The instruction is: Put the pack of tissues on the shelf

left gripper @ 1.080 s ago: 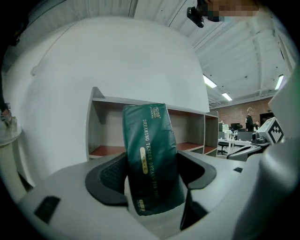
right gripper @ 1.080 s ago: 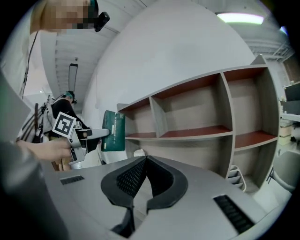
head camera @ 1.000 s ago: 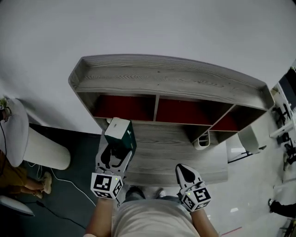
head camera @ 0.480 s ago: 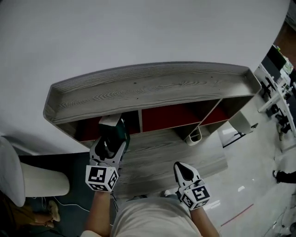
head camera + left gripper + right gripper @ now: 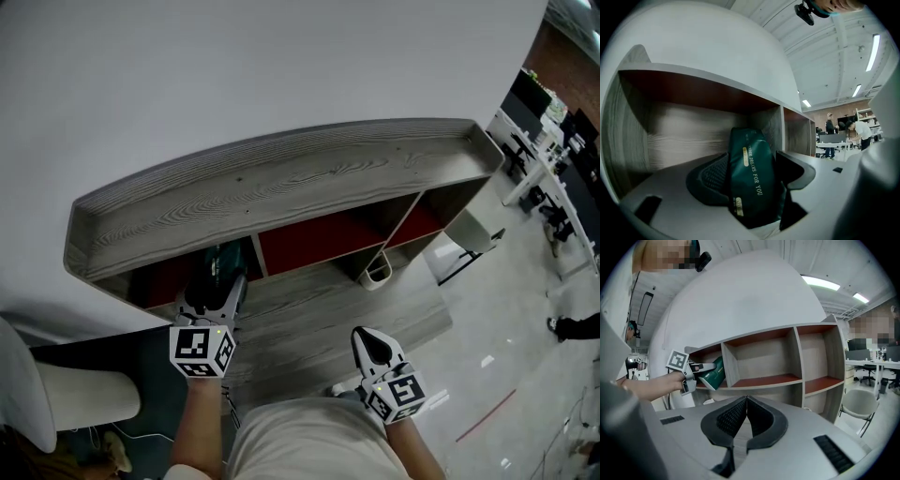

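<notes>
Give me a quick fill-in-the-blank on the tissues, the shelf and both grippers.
The pack of tissues sits between the jaws of the ___ gripper.
Of the three compartments in the shelf, the pack is at the ___ one.
The jaws of the right gripper are ___.
Missing: left; left; shut.
The jaws of the left gripper are closing, with the pack between them.

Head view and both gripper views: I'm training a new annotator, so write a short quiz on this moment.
1. True or false: the right gripper holds the dark green tissue pack.
2. Into which compartment of the grey wooden shelf does the pack reach? A left, B middle, C right.
3. Fill in: the right gripper's fingers are ___.
Key: 1 false; the left gripper holds it, its fingers closing with the pack between them. 2 A. 3 shut.
</notes>
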`<state>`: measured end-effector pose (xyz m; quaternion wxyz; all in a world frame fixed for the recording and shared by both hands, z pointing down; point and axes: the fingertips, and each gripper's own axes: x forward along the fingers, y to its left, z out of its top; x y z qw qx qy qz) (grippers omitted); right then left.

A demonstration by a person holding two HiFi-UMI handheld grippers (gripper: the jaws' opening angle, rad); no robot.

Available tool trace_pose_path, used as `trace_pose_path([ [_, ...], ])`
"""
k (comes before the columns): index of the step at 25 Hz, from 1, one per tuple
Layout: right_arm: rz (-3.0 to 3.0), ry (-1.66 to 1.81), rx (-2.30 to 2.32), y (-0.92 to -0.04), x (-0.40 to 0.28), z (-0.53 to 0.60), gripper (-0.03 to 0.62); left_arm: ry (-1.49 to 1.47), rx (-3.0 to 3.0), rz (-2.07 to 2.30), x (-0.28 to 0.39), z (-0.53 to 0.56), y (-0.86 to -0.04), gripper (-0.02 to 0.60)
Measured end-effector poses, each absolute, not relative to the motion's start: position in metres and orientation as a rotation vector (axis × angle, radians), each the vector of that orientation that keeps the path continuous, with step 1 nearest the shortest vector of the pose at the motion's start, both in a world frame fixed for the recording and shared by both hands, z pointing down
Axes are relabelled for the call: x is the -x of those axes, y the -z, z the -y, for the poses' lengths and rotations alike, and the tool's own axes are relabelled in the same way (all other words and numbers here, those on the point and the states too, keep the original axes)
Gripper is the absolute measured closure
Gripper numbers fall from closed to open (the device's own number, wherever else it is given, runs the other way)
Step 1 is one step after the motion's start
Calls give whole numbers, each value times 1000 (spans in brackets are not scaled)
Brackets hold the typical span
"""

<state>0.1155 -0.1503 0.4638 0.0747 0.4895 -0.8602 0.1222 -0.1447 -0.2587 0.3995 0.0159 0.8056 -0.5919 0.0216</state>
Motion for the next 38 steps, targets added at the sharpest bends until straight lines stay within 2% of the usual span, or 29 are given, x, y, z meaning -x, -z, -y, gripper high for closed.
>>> trace_pose_path([
  [11,2557,-372,-1480,-465,-123,152,565,-38,-2484,1936,142,279,-394,258],
  [24,2570,-370,-1454,-465,-120,150,565,61,-2406,1854,140,278,-400,239],
  [28,2568,-381,-1451,-467,-123,149,565,48,-2429,1832,142,267,-399,198],
  [38,2582,-393,-1376,-475,-110,143,565,59,-2485,1763,165,227,-411,196],
])
